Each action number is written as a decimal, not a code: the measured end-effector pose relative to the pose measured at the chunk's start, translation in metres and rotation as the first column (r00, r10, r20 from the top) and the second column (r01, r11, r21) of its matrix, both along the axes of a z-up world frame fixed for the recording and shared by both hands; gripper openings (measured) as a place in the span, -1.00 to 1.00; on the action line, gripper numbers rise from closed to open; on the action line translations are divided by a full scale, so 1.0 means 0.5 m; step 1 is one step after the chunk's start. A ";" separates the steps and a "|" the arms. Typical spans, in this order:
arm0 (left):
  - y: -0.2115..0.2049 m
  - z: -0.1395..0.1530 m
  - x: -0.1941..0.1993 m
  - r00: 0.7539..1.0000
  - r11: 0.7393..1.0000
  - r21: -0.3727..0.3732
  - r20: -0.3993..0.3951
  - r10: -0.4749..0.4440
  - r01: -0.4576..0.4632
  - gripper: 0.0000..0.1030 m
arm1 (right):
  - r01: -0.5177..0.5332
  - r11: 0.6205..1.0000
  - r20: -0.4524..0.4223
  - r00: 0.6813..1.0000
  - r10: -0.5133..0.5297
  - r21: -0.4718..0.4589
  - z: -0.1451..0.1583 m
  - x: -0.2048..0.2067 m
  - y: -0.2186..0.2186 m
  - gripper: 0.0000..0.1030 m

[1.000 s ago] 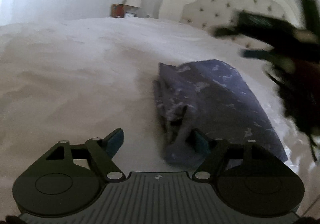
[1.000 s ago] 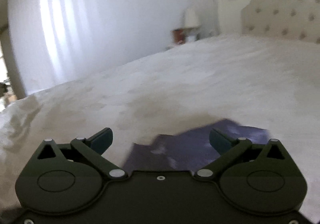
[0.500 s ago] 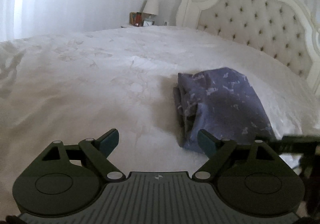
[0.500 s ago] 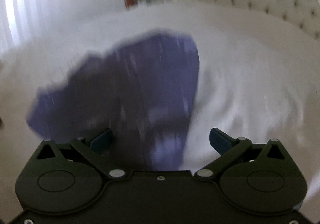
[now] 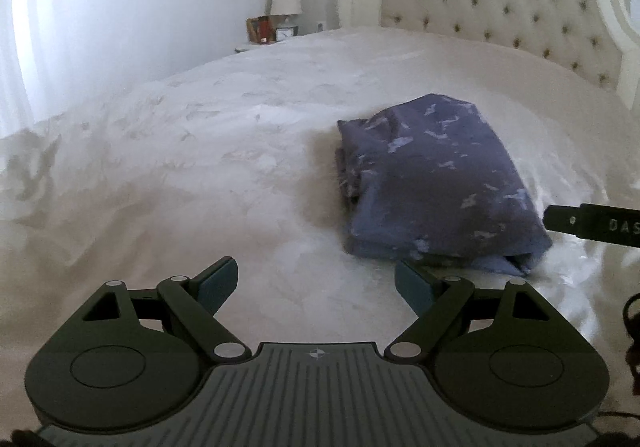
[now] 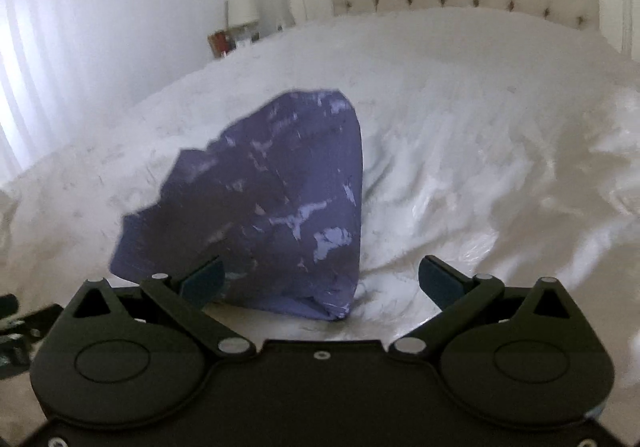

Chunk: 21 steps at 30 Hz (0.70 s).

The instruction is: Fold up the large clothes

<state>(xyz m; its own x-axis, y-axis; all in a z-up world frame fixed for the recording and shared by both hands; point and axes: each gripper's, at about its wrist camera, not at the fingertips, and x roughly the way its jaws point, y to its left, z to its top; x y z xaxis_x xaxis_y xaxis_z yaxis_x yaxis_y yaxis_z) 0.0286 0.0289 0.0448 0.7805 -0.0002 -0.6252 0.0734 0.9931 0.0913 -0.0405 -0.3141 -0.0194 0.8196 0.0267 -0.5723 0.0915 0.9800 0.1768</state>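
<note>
White rumpled bedspread (image 5: pixel 200 175) filled both views; folded purple patterned garment (image 5: pixel 436 183) lay right of centre, near layers partly hidden. Left gripper (image 5: pixel 316 283), just widened, and right gripper (image 6: pixel 320 277) were spread, empty. Right gripper was cut off at left view's edge.

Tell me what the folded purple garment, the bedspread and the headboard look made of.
Purple garment: thin matte woven cloth, likely cotton; soft creases, pale print. Bedspread: white fabric with slight sheen, maybe satin; glossy wrinkles. Headboard: cream button-tufted upholstery, fabric or leatherette, in a white carved frame.
</note>
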 end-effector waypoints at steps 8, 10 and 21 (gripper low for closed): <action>-0.026 0.017 -0.045 0.999 0.999 0.003 0.022 -0.035 0.035 0.66 | -0.019 0.999 0.014 1.000 0.019 -0.041 0.029 -0.057 0.017 0.99; -0.029 0.018 -0.051 0.999 0.999 -0.004 0.012 -0.040 0.040 0.66 | -0.015 0.998 0.010 1.000 0.016 -0.060 0.034 -0.067 0.024 0.99; -0.029 0.017 -0.068 0.998 0.998 -0.029 -0.049 -0.048 0.047 0.66 | 0.099 0.974 0.028 0.995 -0.095 -0.202 0.034 -0.124 0.050 0.99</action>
